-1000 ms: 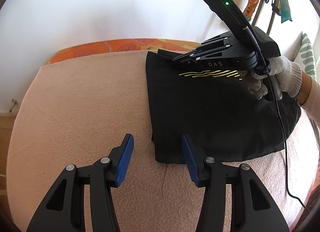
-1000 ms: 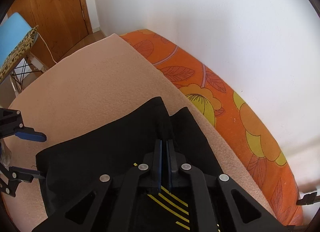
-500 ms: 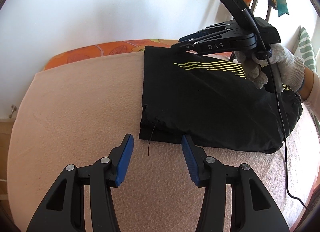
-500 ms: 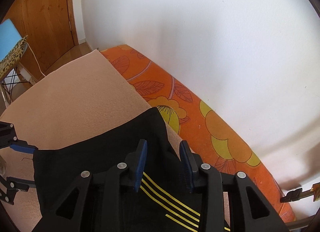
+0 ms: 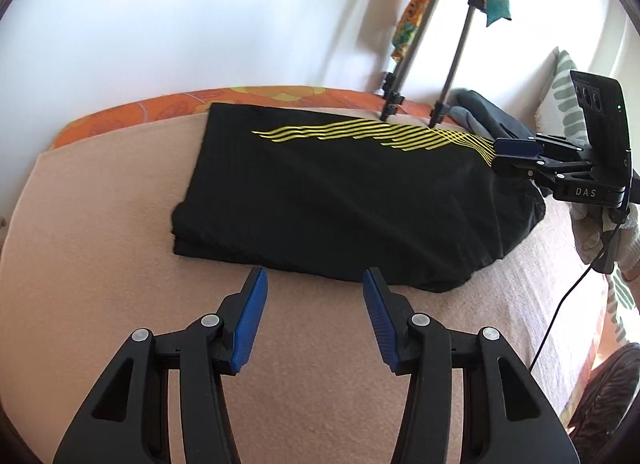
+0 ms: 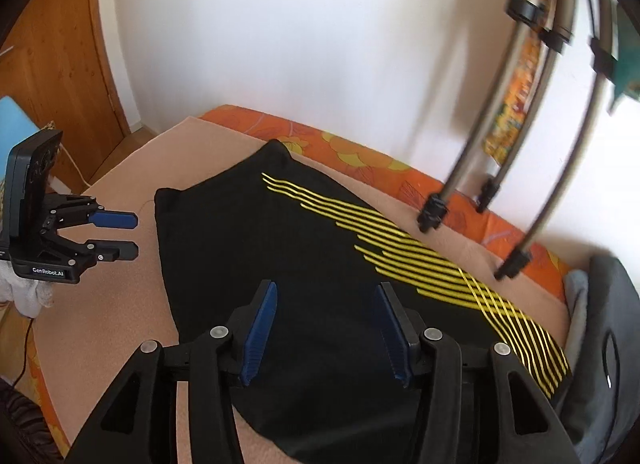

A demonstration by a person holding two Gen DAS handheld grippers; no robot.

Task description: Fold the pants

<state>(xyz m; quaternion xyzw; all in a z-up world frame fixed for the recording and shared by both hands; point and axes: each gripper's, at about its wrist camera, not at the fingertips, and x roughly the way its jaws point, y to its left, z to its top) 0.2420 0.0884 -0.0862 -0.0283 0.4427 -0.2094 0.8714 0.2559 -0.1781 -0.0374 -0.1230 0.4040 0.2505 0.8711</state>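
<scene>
Black pants (image 5: 340, 191) with wavy yellow stripes lie folded flat on a peach blanket (image 5: 100, 244). My left gripper (image 5: 314, 276) hovers open just short of the pants' near edge, with nothing between its blue pads. At the right, over the pants' bunched end, my right gripper (image 5: 506, 156) is held by a white-gloved hand (image 5: 592, 232). In the right wrist view the right gripper (image 6: 327, 288) hangs above the pants (image 6: 280, 256); its jaws are opening and grip nothing. The left gripper (image 6: 135, 235) shows there at the left, apart from the cloth.
An orange floral sheet (image 5: 160, 107) runs along the white wall. Tripod legs (image 6: 432, 215) stand on the bed's far side. A grey garment (image 6: 600, 324) lies beyond the pants' end, with a green-patterned pillow (image 5: 560, 103) behind. A wooden door (image 6: 60, 63) is at the left.
The right gripper let go of the pants' far corner, opened, and swung away to the pants' other end. The left gripper drew back from the near edge. The pants now lie flat.
</scene>
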